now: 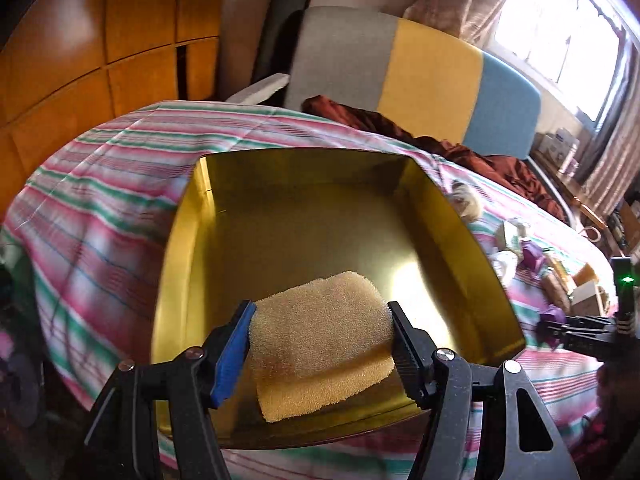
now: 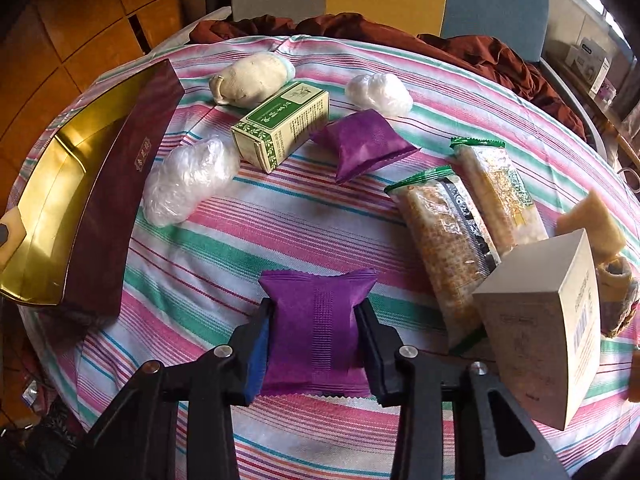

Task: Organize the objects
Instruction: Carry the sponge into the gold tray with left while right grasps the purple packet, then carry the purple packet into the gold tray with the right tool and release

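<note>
Sponge point(image 1: 320, 340) sits clamped between the jaws of the left gripper point(image 1: 322, 344), held over the near part of the gold box point(image 1: 188, 240); the left view shows the box interior holding nothing else. Right gripper point(image 2: 316, 320) has its jaws clenched on a purple packet point(image 2: 316, 324) low over the striped cloth point(image 2: 208, 256) of the table, near its front edge.

Only the right view shows the remaining items. Box stands at the far left, its maroon side point(image 2: 120, 200) bearing small gold characters too small to read. Right of it lie a plastic-wrapped bundle point(image 2: 188, 180), a green carton point(image 2: 280, 128) with printed text that is not legible, a cream pouch point(image 2: 252, 78) behind the carton, a second wrapped bundle point(image 2: 380, 94) and a second purple packet point(image 2: 360, 144). Two clear snack bars point(image 2: 468, 208) with green ends lie side by side at right. A white carton point(image 2: 548, 320), tilted, shows a barcode on its right face; other print is unreadable. Another sponge point(image 2: 592, 224) lies just behind it at the right edge.

Left view alone shows the window point(image 1: 560, 32) with curtains, a wooden cabinet point(image 1: 100, 40) at left, and the grey, yellow and blue chair back point(image 1: 420, 72) beyond the table, with dark red fabric point(image 1: 460, 148) draped at the far edge.
</note>
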The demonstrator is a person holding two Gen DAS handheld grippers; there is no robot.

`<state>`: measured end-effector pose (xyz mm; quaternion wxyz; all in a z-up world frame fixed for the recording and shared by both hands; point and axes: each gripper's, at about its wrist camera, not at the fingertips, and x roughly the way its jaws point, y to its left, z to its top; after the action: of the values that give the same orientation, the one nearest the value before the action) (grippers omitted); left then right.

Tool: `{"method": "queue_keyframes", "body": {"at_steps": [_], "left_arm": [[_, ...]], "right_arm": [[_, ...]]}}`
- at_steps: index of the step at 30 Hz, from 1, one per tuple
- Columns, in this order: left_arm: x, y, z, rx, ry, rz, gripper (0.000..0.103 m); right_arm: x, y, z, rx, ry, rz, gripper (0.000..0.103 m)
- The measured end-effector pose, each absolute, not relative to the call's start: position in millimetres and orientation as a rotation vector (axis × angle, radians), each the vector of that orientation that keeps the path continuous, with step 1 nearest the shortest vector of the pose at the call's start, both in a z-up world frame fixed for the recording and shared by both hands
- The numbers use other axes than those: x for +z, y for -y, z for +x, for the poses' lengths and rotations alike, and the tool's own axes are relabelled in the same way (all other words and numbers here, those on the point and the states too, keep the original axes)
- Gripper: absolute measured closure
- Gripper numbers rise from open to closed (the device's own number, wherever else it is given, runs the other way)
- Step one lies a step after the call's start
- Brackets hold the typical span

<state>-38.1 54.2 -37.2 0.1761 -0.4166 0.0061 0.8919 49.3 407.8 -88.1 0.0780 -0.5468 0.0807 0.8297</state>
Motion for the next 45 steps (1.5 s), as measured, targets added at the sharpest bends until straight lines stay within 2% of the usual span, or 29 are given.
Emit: {"method": "queue_keyframes", "body": {"at_steps": [11,16,22,33,37,45], "left_arm": [[-51,-22,-42,2.658,-0.130,-1.208,0.034],[-53,-17,-41,2.666,-0.121,-1.217,0.034],[-51,-13,-40,2.694,-0.109,-1.210,0.025],[-42,-4,-34,2.727,-0.072,-1.180,0.024],[-34,-4,-29,2.734,-0.058,-1.138,0.016],[-26,-8,-24,2.720,-0.067,-1.109,0.015]], "right_arm": [[-85,-407,57,2.490,-0.203,-1.629,0.063],[-89,-402,48,2.489,-0.189,-1.626,0.063],[-90,-400,47,2.488,-0.172,-1.623,0.063],[-90,-395,44,2.489,-0.145,-1.619,0.064],[-89,-393,44,2.495,-0.162,-1.617,0.064],[-90,-382,41,2.511,-0.175,-1.616,0.064]]}}
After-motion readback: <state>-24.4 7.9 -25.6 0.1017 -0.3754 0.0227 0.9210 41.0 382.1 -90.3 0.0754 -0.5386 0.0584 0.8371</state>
